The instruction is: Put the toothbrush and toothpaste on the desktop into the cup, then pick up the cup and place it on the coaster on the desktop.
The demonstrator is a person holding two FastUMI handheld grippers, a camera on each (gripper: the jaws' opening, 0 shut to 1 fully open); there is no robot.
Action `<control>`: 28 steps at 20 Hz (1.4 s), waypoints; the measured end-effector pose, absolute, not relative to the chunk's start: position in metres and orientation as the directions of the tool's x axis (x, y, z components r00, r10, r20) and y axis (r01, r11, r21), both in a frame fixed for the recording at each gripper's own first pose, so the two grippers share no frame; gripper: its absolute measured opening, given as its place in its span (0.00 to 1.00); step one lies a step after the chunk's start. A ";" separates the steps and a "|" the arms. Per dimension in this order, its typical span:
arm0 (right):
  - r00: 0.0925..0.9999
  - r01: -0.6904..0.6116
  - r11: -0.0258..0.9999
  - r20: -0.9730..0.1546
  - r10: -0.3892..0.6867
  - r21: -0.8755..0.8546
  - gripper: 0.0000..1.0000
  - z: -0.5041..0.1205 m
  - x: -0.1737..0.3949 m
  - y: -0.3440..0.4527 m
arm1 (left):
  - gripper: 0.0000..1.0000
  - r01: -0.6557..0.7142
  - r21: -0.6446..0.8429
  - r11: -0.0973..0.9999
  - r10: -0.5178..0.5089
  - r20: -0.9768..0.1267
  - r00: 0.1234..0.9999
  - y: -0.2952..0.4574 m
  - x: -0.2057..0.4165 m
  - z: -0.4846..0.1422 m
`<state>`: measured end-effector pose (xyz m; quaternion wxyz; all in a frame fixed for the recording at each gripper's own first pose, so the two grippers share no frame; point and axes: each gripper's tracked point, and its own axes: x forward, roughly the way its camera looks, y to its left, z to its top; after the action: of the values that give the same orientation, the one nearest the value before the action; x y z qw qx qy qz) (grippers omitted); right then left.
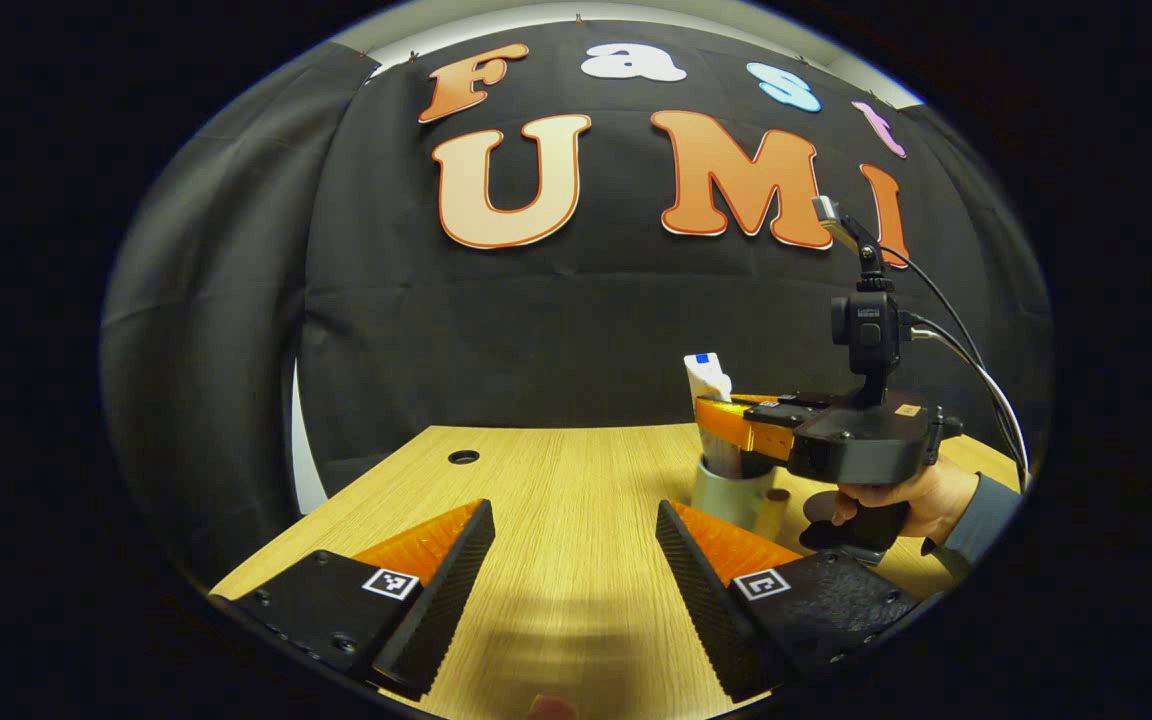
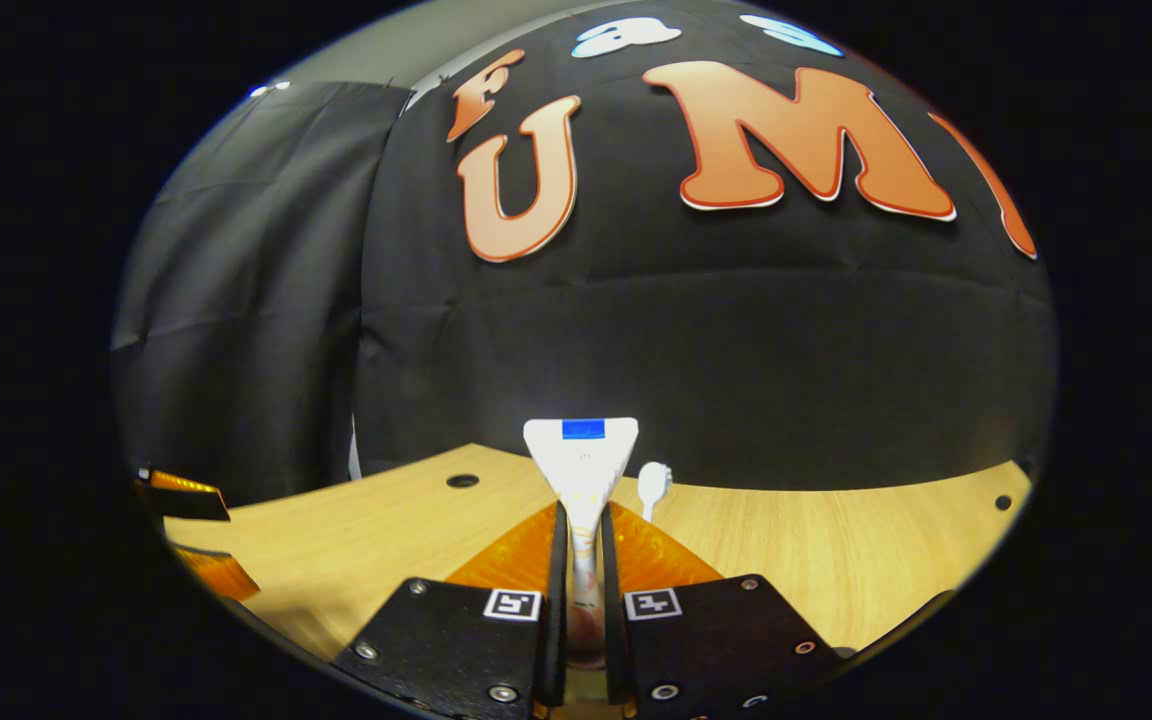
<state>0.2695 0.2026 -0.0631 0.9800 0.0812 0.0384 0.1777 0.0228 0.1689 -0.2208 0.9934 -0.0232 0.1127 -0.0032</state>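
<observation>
Left gripper [image 1: 574, 560] sits low over the wooden desktop [image 1: 576, 470] w/ fingers spread wide, nothing between them. Ahead and to its right stands the metal cup [image 1: 731, 495], the toothpaste tube [image 1: 707, 378] sticking up out of it. Right gripper [image 1: 736, 425] is at the tube just above the cup rim, held by a hand [image 1: 921, 495] in a grey sleeve. In the right gripper view, right gripper's fingers are nearly closed, both pressed on the tube [image 2: 582, 470]; the toothbrush head [image 2: 652, 484] pokes up just right of it.
</observation>
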 end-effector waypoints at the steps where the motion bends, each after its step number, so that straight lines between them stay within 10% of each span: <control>1: 0.930 -0.348 0.923 -0.062 0.362 0.166 0.17 -0.065 0.267 0.202 | 0.98 0.004 -0.049 0.999 -0.016 -0.227 0.974 0.167 0.023 -0.221; 11: 0.903 -0.362 0.927 -0.210 0.375 0.099 0.31 -0.087 0.230 0.181 | 0.98 0.055 -0.085 0.995 -0.080 -0.336 0.938 0.127 0.023 -0.241; 22: 0.936 -0.344 0.935 -0.049 0.349 0.089 0.77 0.012 0.175 0.108 | 0.98 0.087 -0.134 0.987 -0.137 -0.436 0.890 0.088 0.051 -0.247; 28: 0.953 -0.303 0.953 -0.014 0.303 0.020 0.86 0.047 0.133 0.051 | 0.98 0.120 -0.188 0.975 -0.203 -0.520 0.830 0.059 0.064 -0.247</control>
<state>0.1331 0.0510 0.0473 0.9881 0.0087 0.0084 0.1534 0.0644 0.0588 -0.2470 0.9536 -0.0740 0.2795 -0.0845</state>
